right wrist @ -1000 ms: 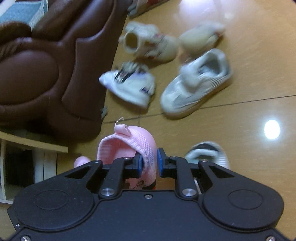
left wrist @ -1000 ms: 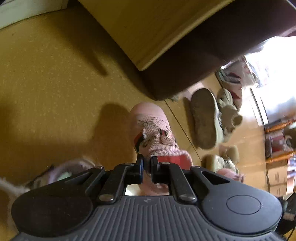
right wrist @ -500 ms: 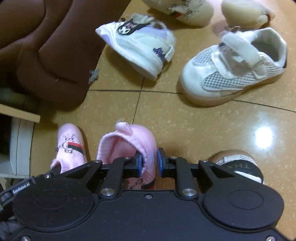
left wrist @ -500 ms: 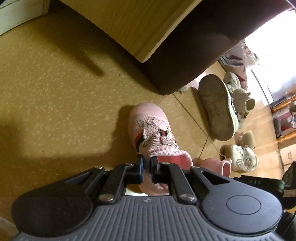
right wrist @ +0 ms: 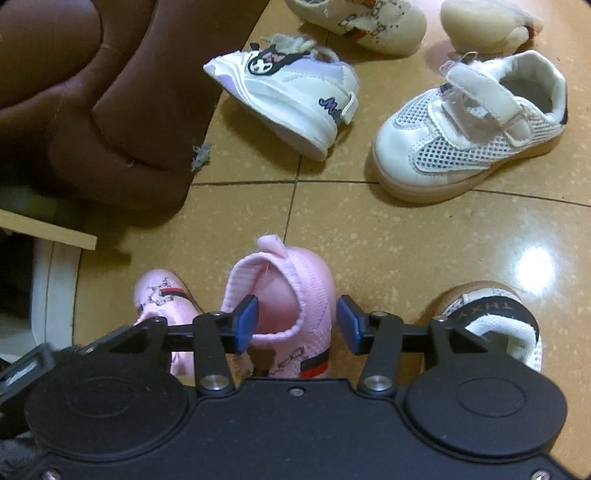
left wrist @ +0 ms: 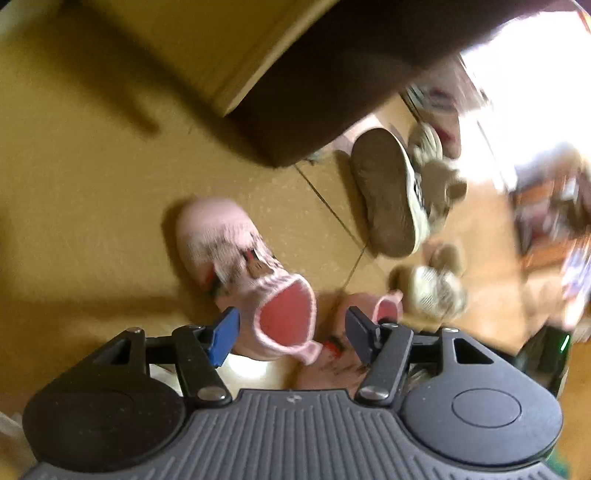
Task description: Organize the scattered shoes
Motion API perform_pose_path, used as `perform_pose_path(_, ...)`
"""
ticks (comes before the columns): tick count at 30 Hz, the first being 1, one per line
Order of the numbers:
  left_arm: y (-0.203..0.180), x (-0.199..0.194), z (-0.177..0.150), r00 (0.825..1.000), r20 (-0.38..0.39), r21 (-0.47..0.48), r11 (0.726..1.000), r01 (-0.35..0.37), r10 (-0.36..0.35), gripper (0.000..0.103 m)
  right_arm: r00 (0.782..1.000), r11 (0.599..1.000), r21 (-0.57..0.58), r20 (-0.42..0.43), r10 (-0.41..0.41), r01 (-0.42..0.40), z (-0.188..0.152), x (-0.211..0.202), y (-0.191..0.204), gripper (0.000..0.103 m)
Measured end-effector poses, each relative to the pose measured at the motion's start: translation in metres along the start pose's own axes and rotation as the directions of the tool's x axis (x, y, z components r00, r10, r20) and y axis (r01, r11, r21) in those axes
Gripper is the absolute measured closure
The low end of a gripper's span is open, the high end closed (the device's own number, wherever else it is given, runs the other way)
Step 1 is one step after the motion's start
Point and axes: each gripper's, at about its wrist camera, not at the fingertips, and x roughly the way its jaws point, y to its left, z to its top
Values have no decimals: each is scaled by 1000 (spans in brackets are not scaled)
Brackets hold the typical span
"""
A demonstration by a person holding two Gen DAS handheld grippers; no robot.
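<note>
both pink shoes stand side by side on the floor (right wrist: 406, 243) by the brown sofa (right wrist: 122, 122). the left gripper (left wrist: 291, 332) and right gripper (right wrist: 297, 323) have just been opening, each spread around a pink shoe (left wrist: 236, 258) (right wrist: 295, 291), pads clear. the left view is blurred; the shoes' near ends hide behind the gripper bodies.

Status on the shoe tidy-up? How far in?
Done: two pink shoes stand side by side on the floor. In hand: nothing; the left claw and right claw have just been opening, pads clear of the shoes. Left: the white mesh shoe, cartoon sneaker and beige shoes lie scattered.
</note>
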Motion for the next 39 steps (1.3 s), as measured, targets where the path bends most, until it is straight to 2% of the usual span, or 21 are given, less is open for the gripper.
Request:
perform_pose_path(1,-10,-4,3,999,7,120,992,-48,48,41,1000,1000,4,3,3,-3,0,-1,0,54)
perform_pose_path(3,-35,-6,5,987,30,408,899,-156,157,41,1000,1000,4,9,5,-5,1,-2,1,54)
perform_pose_path(5,-59,5,2,972,40,672,714,-197,231,41,1000,1000,8,11,11,-11,0,-3,0,54)
perform_pose_path(6,-64,8,0,971,40,723,664,-192,236,41,1000,1000,9,13,14,-14,-1,-3,0,54)
perform_pose_path(7,-70,13,-2,970,38,789,589,-176,240,41,1000,1000,9,11,14,-14,-1,-4,0,54)
perform_pose_path(10,-91,39,-7,965,36,940,318,-121,262,41,1000,1000,-7,3,10,-10,-3,-4,-1,54)
perform_pose_path(13,-101,68,-21,954,18,1000,-18,-13,299,43,1000,1000,-23,-1,7,-7,-4,-3,0,54)
perform_pose_path(14,-102,80,-25,944,5,991,-126,38,330,52,1000,1000,-15,0,10,-10,-5,-2,-1,54)
perform_pose_path(15,-101,87,-27,936,-1,980,-184,70,351,60,1000,1000,-6,1,12,-12,-5,-2,-2,54)
perform_pose_path(16,-101,92,-26,930,-13,977,-191,90,368,73,1000,1000,3,4,14,-14,-6,-2,-3,54)
perform_pose_path(19,-102,108,-22,904,-73,977,-154,151,422,90,1000,1000,7,3,23,-23,-5,-1,-4,54)
perform_pose_path(20,-102,109,-16,899,-93,986,-83,141,427,91,1000,1000,9,3,26,-27,-5,-1,-4,54)
perform_pose_path(21,-102,109,-5,899,-112,993,28,110,422,92,999,999,15,5,34,-34,-4,-1,-6,54)
perform_pose_path(23,-95,101,25,912,-177,927,375,28,371,94,999,999,28,18,43,-43,-2,-4,-8,54)
perform_pose_path(24,-91,96,34,920,-189,871,491,-5,344,94,999,998,33,25,45,-46,-1,-6,-9,54)
perform_pose_path(25,-87,91,39,926,-194,820,572,-29,325,95,998,998,37,35,46,-48,0,-8,-9,53)
perform_pose_path(27,-80,86,46,935,-202,725,686,-58,293,95,997,997,47,59,51,-54,2,-14,-8,51)
perform_pose_path(29,-65,80,57,950,-192,516,849,-115,246,95,995,996,59,84,60,-65,4,-21,-8,51)
perform_pose_path(33,-44,74,64,958,-133,174,958,-228,253,95,992,995,61,104,67,-73,6,-29,-7,51)
perform_pose_path(37,-33,78,67,956,-113,-56,959,-279,271,93,991,994,79,121,63,-72,9,-37,-14,51)
perform_pose_path(39,-37,86,71,952,-131,-42,958,-285,278,85,990,993,88,128,61,-73,9,-41,-19,51)
